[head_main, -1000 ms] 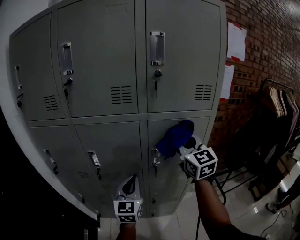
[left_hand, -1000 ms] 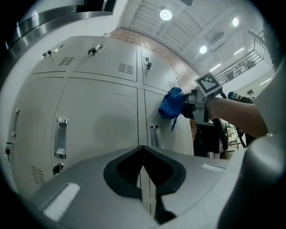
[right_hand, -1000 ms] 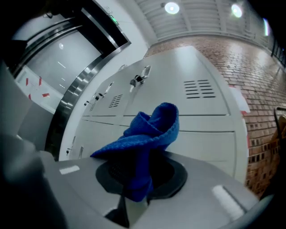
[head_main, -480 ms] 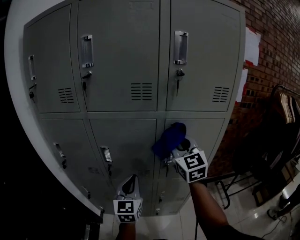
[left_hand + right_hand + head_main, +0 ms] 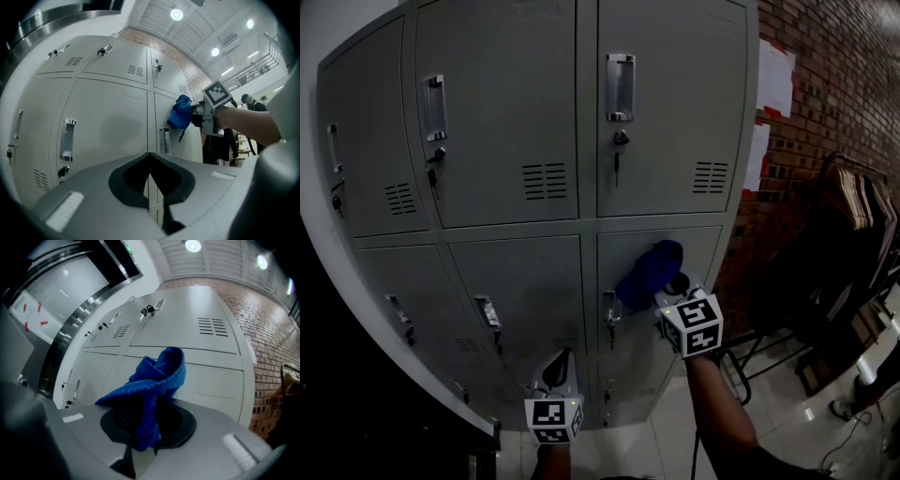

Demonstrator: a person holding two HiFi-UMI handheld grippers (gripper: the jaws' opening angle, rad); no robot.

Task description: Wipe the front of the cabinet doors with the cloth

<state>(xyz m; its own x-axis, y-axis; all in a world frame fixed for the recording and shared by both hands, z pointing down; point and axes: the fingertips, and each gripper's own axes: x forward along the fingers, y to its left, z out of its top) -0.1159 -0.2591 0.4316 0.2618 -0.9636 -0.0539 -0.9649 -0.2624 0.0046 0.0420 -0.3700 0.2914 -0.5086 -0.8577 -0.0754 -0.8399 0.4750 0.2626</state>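
Observation:
A grey metal locker cabinet with several doors fills the head view. My right gripper is shut on a bunched blue cloth, and the cloth presses on the lower right door near its top. In the right gripper view the blue cloth rises from between the jaws, with the door behind it. My left gripper hangs lower, in front of the lower middle door, shut and empty. The left gripper view shows the blue cloth and my right gripper to the right.
Each door has a metal handle and a key in its lock. A brick wall with white papers stands to the right. A rack of clothes hangers stands on the shiny floor at the right.
The head view swung right and then back. The cloth slid a little left along the lower right door and back toward the right, staying at the door's top.

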